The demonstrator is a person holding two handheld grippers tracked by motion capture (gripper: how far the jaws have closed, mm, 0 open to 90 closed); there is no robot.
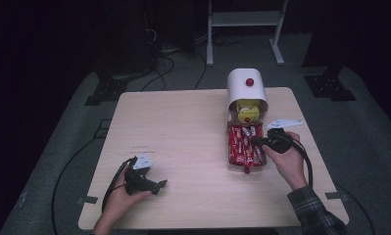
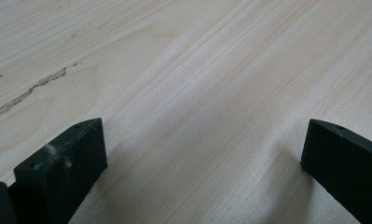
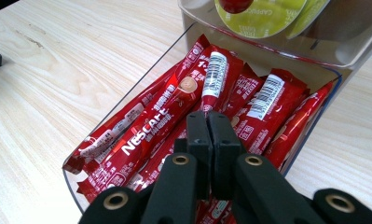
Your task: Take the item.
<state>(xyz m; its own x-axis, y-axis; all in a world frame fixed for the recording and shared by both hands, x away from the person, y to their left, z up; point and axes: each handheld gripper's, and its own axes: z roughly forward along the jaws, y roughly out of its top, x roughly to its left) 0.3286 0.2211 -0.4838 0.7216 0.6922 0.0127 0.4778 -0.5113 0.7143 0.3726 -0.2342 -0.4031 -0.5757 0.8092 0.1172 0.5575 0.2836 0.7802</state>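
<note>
The right hand-held gripper (image 3: 207,122) has its two black jaws pressed together, pad against pad, over the clear tray (image 3: 86,175) of red coffee sticks (image 3: 151,119). In its own view the tips meet at the lower end of one stick with a white barcode panel (image 3: 215,77), and whether they pinch the foil edge of that stick or are simply shut just above it cannot be told. That stick runs away from the jaws toward the far end of the tray, its long axis roughly in line with the way the gripper points, as do most of the sticks beside it. So the relation that matters is this: the sticks lie straight ahead of and just under the tips, lengthwise, and the jaws come at them end-on, not across.

In the high view the right hand-held gripper (image 1: 261,142) reaches in from the right side of the tray (image 1: 231,166), which stands on the bench (image 1: 183,127) in front of a white dispenser (image 1: 246,85) holding yellow-lidded capsules (image 1: 248,113). The right hand is plainly the nearer one.

The left hand-held gripper (image 1: 158,185) rests well apart at the near left of the bench, its jaws spread wide with only bare wood (image 2: 197,93) between them.
</note>
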